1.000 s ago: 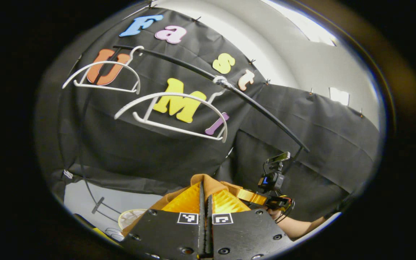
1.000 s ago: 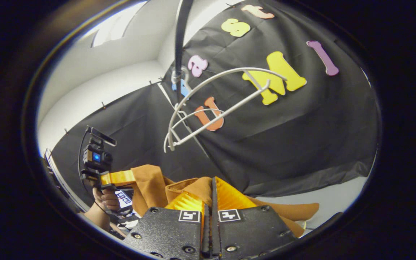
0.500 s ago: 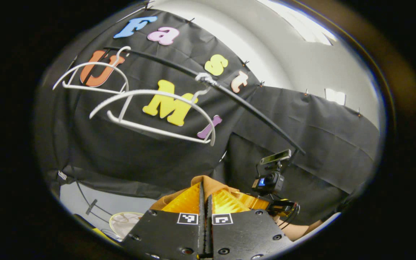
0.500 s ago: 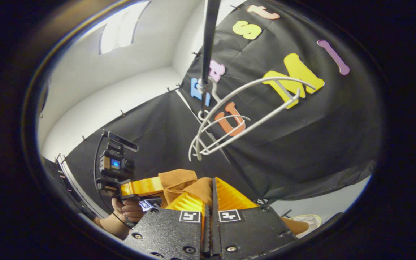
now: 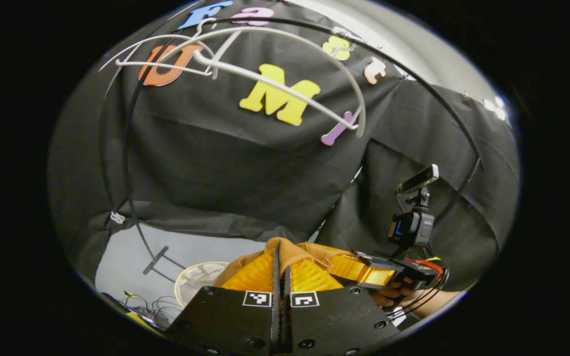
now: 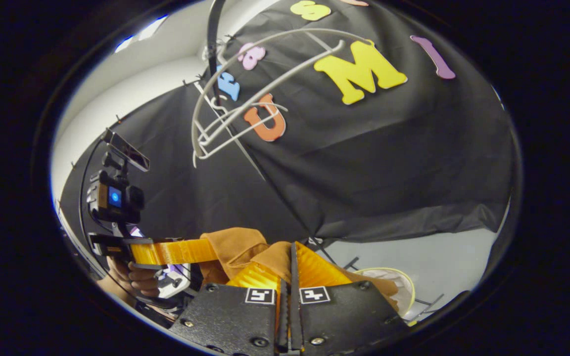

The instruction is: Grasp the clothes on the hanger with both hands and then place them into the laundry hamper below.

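A brown garment (image 5: 285, 247) is pinched between the fingers of my left gripper (image 5: 278, 257), which is shut on it. In the right gripper view the same brown garment (image 6: 235, 244) bunches around my right gripper (image 6: 290, 257), also shut on the cloth. The other gripper (image 6: 176, 251) shows at the left there, held by a hand (image 6: 134, 277), its fingers on the cloth. In the left gripper view the right gripper (image 5: 364, 269) reaches in from the right. Two bare white hangers (image 5: 275, 84) hang on the black rail (image 5: 428, 99) above. The round hamper (image 5: 198, 282) lies on the floor below.
The hamper's pale rim (image 6: 406, 291) shows at lower right in the right gripper view. The black rack's curved legs (image 5: 131, 207) and foot (image 5: 154, 259) stand on the grey floor. Cables (image 5: 146, 304) lie on the floor at lower left. Black cloth walls stand behind.
Both grippers have dropped lower with the garment; the hangers and rail now sit higher in both views, and more of the floor and hamper shows.
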Demonstrator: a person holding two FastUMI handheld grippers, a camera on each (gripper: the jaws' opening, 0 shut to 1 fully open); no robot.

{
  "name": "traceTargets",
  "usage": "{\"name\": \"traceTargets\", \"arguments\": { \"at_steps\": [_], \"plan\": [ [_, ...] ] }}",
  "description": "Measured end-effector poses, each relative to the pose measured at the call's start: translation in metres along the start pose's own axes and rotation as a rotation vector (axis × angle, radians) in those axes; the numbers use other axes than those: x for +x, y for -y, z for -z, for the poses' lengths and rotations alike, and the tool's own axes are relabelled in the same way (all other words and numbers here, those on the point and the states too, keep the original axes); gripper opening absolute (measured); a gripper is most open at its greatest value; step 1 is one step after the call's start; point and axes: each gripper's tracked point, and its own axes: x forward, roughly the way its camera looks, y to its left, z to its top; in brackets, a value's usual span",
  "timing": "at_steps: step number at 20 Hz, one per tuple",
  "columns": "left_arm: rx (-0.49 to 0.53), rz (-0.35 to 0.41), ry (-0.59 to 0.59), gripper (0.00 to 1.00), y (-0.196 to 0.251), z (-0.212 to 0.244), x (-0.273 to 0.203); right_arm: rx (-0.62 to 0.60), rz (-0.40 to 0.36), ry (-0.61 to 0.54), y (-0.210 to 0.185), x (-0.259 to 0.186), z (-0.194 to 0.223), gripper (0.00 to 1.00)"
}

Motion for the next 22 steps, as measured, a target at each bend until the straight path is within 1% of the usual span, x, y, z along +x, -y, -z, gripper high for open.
{"name": "traceTargets", "arguments": {
  "at_steps": [1,2,3,4,5,6,7,8,9,10,11,12,14,15,16,17,18,19,22],
  "plan": [
    [-0.004,-0.032,-0.027,0.0,-0.01,0.012,0.007,-0.01,0.035,-0.029,0.008,0.007,0.009,0.03],
    [-0.009,-0.064,-0.06,0.0,-0.019,0.024,0.013,-0.021,0.072,-0.056,0.021,0.012,0.019,0.06],
    [-0.016,-0.099,-0.095,0.0,-0.029,0.036,0.019,-0.03,0.125,-0.085,0.035,0.018,0.027,0.06],
    [-0.028,-0.13,-0.145,0.0,-0.036,0.051,0.024,-0.04,0.192,-0.119,0.051,0.022,0.037,0.06],
    [-0.034,-0.177,-0.249,0.01,-0.042,0.077,0.029,-0.055,0.29,-0.175,0.072,0.027,0.05,0.06],
    [-0.056,-0.239,-0.38,0.17,-0.046,0.105,0.023,-0.071,0.374,-0.23,0.092,0.025,0.064,0.06],
    [-0.054,-0.282,-0.425,0.34,-0.053,0.127,0.019,-0.063,0.413,-0.259,0.102,0.019,0.074,0.1],
    [-0.059,-0.294,-0.455,0.5,-0.046,0.135,0.019,-0.041,0.427,-0.266,0.105,0.022,0.08,0.15],
    [-0.083,-0.306,-0.488,0.67,-0.04,0.148,0.011,-0.022,0.426,-0.265,0.101,0.021,0.081,0.35],
    [-0.111,-0.309,-0.51,0.83,-0.04,0.158,0.003,-0.008,0.43,-0.26,0.098,0.021,0.08,0.38],
    [-0.128,-0.314,-0.518,0.95,-0.038,0.159,-0.008,0.0,0.435,-0.253,0.098,0.018,0.079,0.51],
    [-0.136,-0.32,-0.517,0.96,-0.046,0.159,-0.007,0.001,0.446,-0.247,0.098,0.011,0.08,0.55],
    [-0.133,-0.336,-0.501,0.96,-0.051,0.157,-0.013,0.0,0.466,-0.227,0.093,-0.001,0.076,0.7],
    [-0.123,-0.346,-0.489,1.0,-0.052,0.155,-0.018,0.0,0.475,-0.213,0.09,-0.008,0.075,0.74],
    [-0.11,-0.362,-0.475,0.96,-0.055,0.15,-0.025,0.0,0.484,-0.196,0.084,-0.015,0.073,0.77],
    [-0.095,-0.379,-0.452,0.96,-0.057,0.144,-0.034,-0.003,0.494,-0.179,0.078,-0.023,0.07,0.77],
    [-0.082,-0.395,-0.433,0.96,-0.058,0.136,-0.046,-0.013,0.505,-0.157,0.07,-0.032,0.067,0.81],
    [-0.065,-0.405,-0.405,0.96,-0.059,0.127,-0.058,-0.029,0.523,-0.13,0.062,-0.042,0.061,0.79],
    [-0.025,-0.422,-0.343,0.96,-0.06,0.108,-0.09,-0.08,0.562,-0.044,0.032,-0.077,0.047,0.8]
  ]
}}
